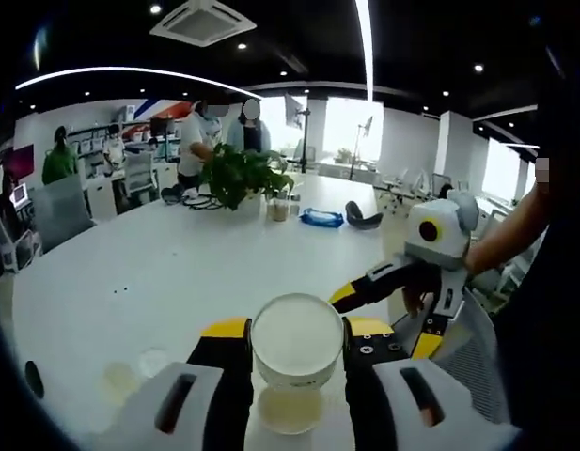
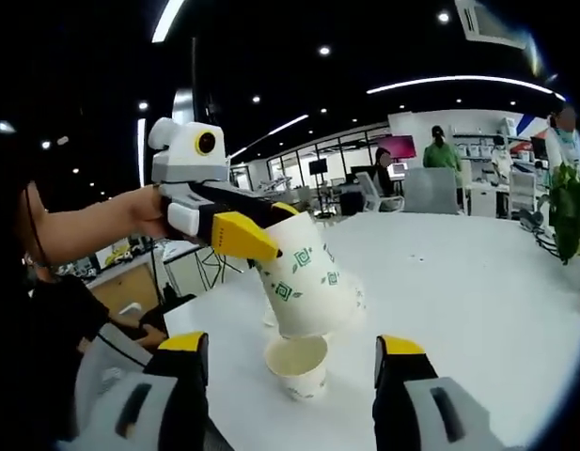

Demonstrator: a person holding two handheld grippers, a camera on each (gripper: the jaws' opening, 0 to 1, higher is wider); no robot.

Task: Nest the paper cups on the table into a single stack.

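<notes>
Left gripper [image 2: 247, 235] is clamped on a cup [image 2: 304, 277], tilted and held just above a second cup [image 2: 299, 365] standing on the table [image 2: 459, 282]. Right gripper [image 2: 290, 376] has its jaws wide apart, either side of that lower cup, gripping nothing. A plant [image 1: 241, 174] sits farther back on the table.

A white green-patterned paper cup [image 2: 306, 280] hangs tilted above an upright open cup [image 2: 298, 365] on the table.

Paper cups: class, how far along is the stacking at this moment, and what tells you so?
Nothing looks nested yet. In hand: the left gripper is shut on a patterned cup, holding it tilted over an upright cup on the white table. The right gripper is open, its jaws apart either side of the upright cup. Left: lowering the held cup into the standing one.
</notes>
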